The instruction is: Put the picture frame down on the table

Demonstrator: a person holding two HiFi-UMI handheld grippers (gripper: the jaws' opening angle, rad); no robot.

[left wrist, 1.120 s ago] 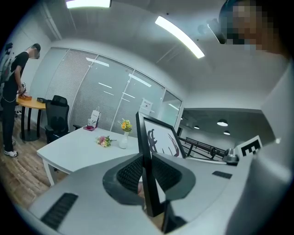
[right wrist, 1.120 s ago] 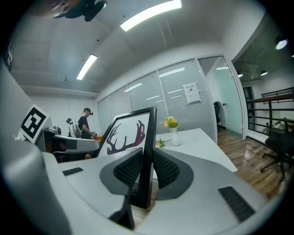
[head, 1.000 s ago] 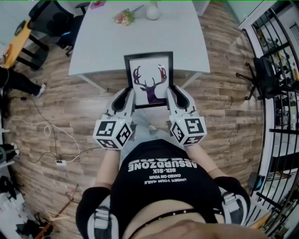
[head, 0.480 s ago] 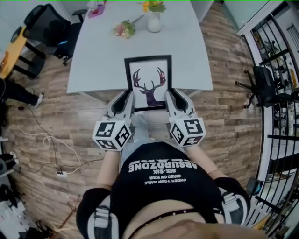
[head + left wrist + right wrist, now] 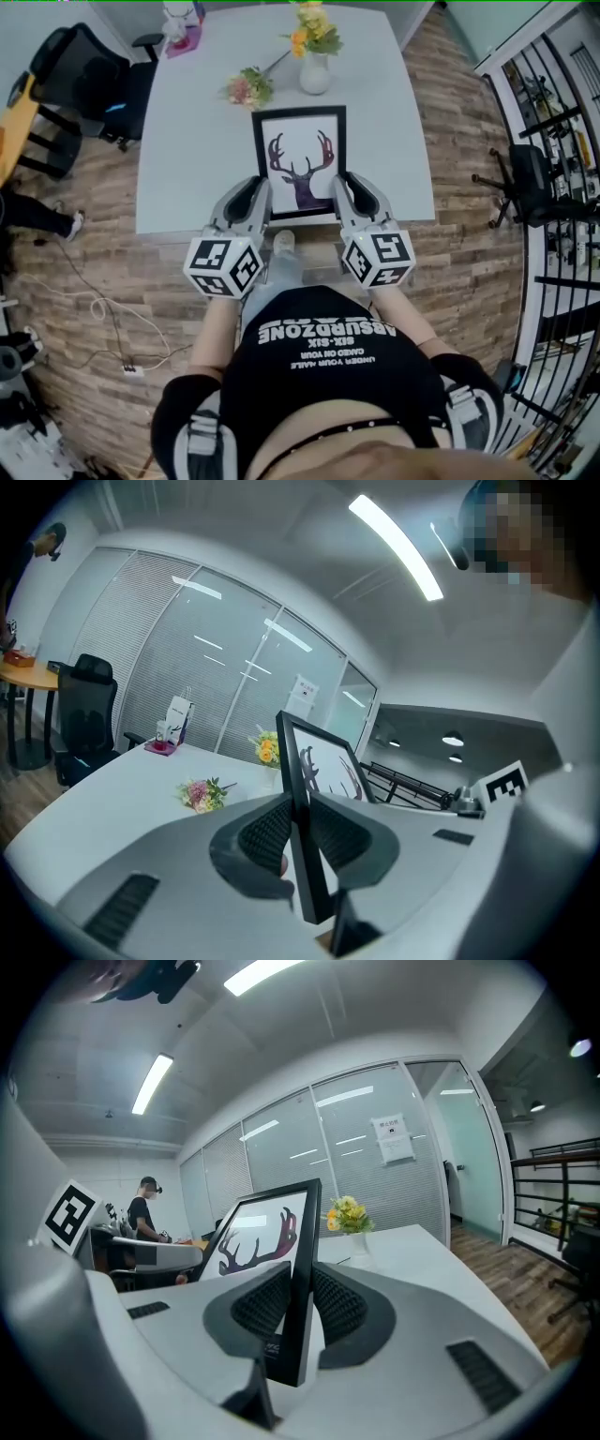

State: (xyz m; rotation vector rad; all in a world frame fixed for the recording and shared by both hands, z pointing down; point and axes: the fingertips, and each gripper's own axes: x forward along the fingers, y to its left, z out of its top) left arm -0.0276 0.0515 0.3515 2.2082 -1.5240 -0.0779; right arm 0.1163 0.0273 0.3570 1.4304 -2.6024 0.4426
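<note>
Wood floor runs under the person and round the near edge of the white surface. Closest in, the left hand-held gripper and right hand-held gripper sit side by side just past the person's chest, each w/ jaws clamped on the picture frame: left on its left rail, right on its right rail, both low, near the bottom corners. Head view shows the frame's face, a deer-head print, over the near-centre of the surface, bottom edge just inside the near edge; can't tell there whether it touches the top. Gripper views add what head view doesn't: frame seen edge-on, ribbed pads pressed on front & back of the rail, frame rising beyond the jaws. Left gripper view also catches the other one's marker cube. Beyond the frame, a loose bouquet lies to its far left, and a white vase of yellow flowers stands near its top edge, apart from it. A pink tray sits at the far-left corner. Bare surface lies left & right of the frame. Off the surface are a black chair at left and a black railing at right, well apart. Only the right gripper view shows a person far back by glass walls.
</note>
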